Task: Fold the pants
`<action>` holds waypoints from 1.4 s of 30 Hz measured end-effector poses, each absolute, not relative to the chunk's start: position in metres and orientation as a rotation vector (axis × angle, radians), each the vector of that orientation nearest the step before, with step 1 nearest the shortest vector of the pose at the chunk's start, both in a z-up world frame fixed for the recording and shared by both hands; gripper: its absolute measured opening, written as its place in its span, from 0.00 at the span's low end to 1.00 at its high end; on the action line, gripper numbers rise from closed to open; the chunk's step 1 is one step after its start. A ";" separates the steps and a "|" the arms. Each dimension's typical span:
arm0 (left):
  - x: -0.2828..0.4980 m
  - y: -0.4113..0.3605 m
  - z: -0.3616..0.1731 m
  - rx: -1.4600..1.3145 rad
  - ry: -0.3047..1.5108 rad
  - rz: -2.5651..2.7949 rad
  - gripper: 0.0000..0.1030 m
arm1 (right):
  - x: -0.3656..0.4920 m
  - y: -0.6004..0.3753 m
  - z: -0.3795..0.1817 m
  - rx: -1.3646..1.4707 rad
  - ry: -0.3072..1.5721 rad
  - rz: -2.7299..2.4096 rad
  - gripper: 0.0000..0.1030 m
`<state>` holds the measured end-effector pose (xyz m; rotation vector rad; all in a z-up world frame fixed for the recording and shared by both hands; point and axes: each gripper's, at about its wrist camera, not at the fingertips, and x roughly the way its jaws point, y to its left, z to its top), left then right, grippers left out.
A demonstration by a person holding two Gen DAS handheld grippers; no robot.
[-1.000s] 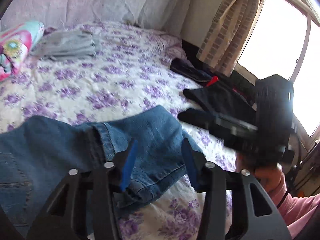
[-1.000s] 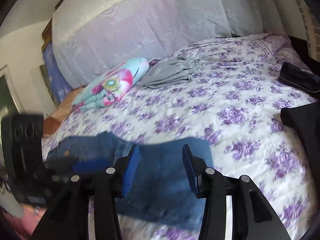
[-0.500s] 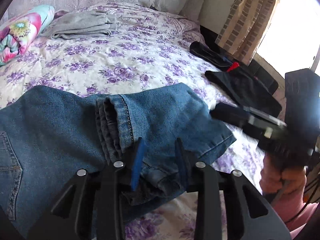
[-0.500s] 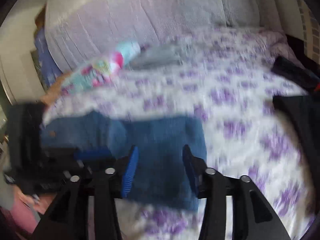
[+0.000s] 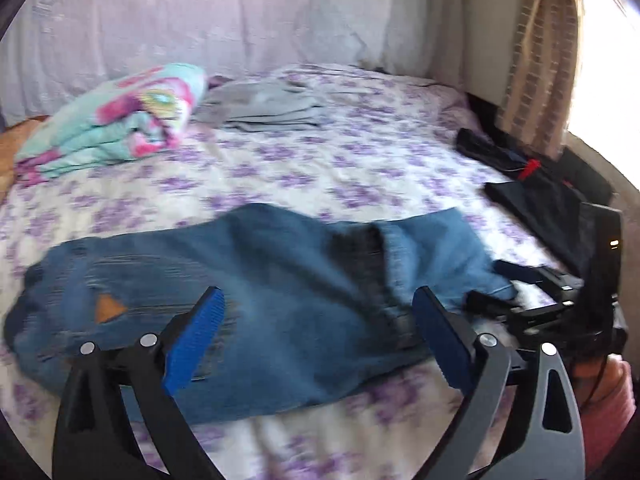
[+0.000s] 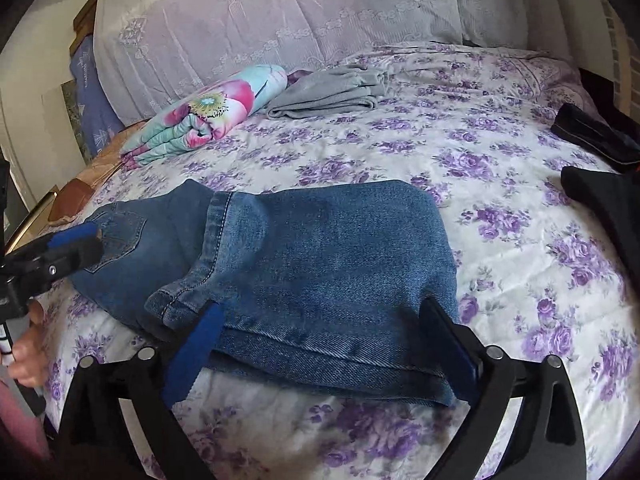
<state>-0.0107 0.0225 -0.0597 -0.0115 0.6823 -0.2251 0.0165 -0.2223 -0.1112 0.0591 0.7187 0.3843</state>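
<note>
Blue jeans (image 5: 280, 292) lie folded on the floral bedsheet (image 5: 320, 172), legs doubled over the seat. My left gripper (image 5: 320, 336) is open and empty just above the near edge of the jeans. My right gripper (image 6: 324, 344) is open and empty, its jaws straddling the near folded edge of the jeans (image 6: 320, 264) without holding it. The left gripper also shows at the left of the right wrist view (image 6: 68, 248), over the back pocket. The right gripper shows at the right of the left wrist view (image 5: 532, 296).
A folded floral blanket (image 6: 208, 112) and folded grey garment (image 6: 332, 92) lie at the back of the bed. Dark clothes (image 6: 600, 136) lie at the right edge, near the curtain (image 5: 540, 56). A pillow wall stands behind.
Both grippers opened wider and drew back from the jeans. The left gripper let go of the cuff it was around. The jeans now lie flat and folded.
</note>
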 end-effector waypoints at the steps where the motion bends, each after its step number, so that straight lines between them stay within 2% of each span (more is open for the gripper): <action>1: -0.012 0.030 -0.059 0.003 0.682 -0.186 0.91 | 0.016 -0.221 -0.111 0.052 0.719 0.380 0.97; 15: -0.016 0.091 -0.062 -0.039 0.712 -0.052 0.95 | 0.019 -0.225 -0.112 0.091 0.727 0.411 0.97; 25: 0.021 0.239 -0.020 -0.063 0.659 0.238 0.96 | 0.010 -0.196 -0.103 -0.090 0.733 0.240 0.97; 28: 0.038 0.272 -0.032 -0.092 0.707 0.305 0.96 | -0.009 -0.161 -0.077 -0.104 0.678 0.312 0.96; 32: 0.046 0.294 -0.056 -0.122 0.753 0.335 0.96 | -0.045 -0.070 -0.048 -0.350 0.501 0.447 0.96; 36: 0.050 0.306 -0.076 -0.191 0.815 0.269 0.96 | -0.066 0.028 -0.057 -0.636 0.423 0.582 0.94; 42: 0.041 0.329 -0.084 -0.292 0.829 0.291 0.96 | -0.087 0.124 -0.088 -0.928 0.324 0.675 0.83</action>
